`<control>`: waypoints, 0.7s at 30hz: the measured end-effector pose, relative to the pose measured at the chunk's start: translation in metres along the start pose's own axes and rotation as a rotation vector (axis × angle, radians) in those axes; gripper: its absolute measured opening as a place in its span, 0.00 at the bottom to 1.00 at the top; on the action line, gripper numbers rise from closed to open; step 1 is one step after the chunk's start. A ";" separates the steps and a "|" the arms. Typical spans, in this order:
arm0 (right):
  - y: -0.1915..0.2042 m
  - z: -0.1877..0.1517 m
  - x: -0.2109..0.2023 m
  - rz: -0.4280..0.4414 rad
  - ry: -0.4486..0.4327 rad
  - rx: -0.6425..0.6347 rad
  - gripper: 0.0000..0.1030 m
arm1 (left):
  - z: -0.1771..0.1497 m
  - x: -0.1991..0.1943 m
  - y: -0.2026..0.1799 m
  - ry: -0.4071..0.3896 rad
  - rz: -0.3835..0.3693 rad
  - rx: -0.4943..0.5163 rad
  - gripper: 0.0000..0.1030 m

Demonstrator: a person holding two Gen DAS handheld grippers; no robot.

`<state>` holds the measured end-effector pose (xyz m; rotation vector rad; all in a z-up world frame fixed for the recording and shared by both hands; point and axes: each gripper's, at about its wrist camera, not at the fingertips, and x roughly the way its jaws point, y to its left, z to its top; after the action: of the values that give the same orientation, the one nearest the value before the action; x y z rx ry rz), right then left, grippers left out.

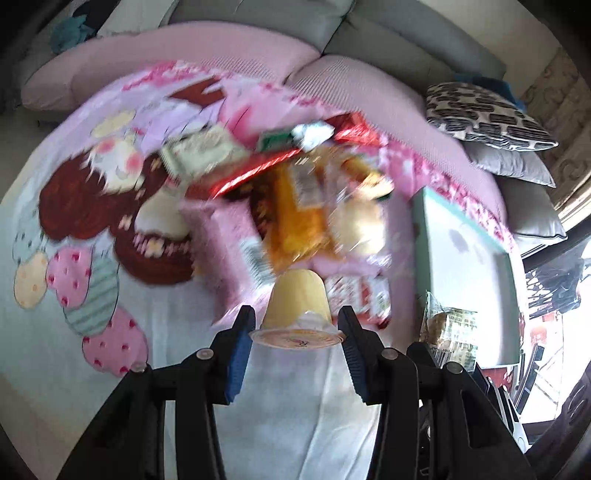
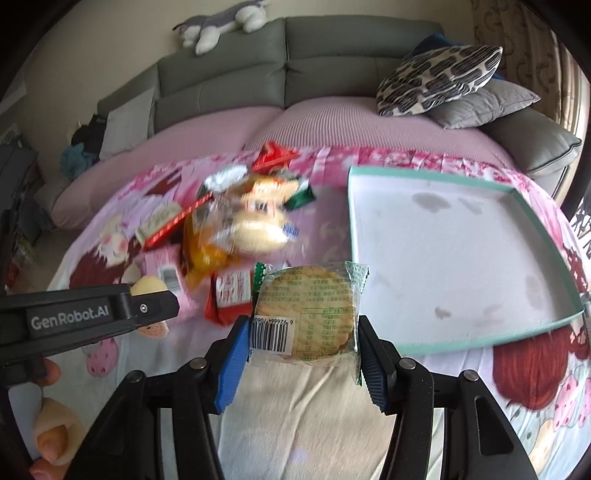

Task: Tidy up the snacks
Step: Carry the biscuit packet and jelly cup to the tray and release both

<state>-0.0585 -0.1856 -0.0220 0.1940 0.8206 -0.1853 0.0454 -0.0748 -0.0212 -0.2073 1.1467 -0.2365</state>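
Observation:
My left gripper [image 1: 295, 332] is shut on a yellow pudding cup [image 1: 297, 302], gripped by its lid rim, above the cartoon-print cloth [image 1: 55, 206]. My right gripper [image 2: 301, 345] is shut on a wrapped round cracker [image 2: 306, 306] with a barcode and green print. A blurred pile of snack packets [image 2: 236, 221] lies on the cloth beyond both grippers; the same snack pile [image 1: 314, 206] fills the middle of the left wrist view. A shallow white tray with a teal rim [image 2: 439, 343] sits right of the pile. In the right wrist view the left gripper's black finger [image 2: 147, 306] shows at the left.
A grey sofa [image 2: 295, 62] with pink seat covers backs the cloth. Patterned and grey cushions [image 2: 443, 81] lie at its right end, and a plush toy [image 2: 221, 26] lies on its backrest. A person's fingers [image 2: 48, 439] appear at the lower left.

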 end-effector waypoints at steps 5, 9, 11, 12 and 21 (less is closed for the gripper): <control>-0.014 0.026 -0.006 -0.042 -0.066 0.029 0.57 | 0.015 -0.011 -0.019 -0.040 0.001 0.052 0.46; -0.038 0.048 -0.002 -0.081 -0.097 0.084 0.57 | 0.023 -0.014 -0.041 -0.060 -0.010 0.097 0.46; -0.052 0.058 0.004 -0.099 -0.099 0.120 0.57 | 0.031 -0.007 -0.059 -0.067 -0.016 0.132 0.46; -0.058 0.061 0.006 -0.108 -0.100 0.132 0.57 | 0.034 -0.002 -0.069 -0.067 -0.025 0.147 0.46; -0.126 0.091 0.025 -0.213 -0.107 0.247 0.57 | 0.054 0.029 -0.131 -0.081 -0.087 0.246 0.46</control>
<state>-0.0075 -0.3317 0.0073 0.3265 0.7098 -0.4944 0.0956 -0.2065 0.0118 -0.0484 1.0193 -0.4392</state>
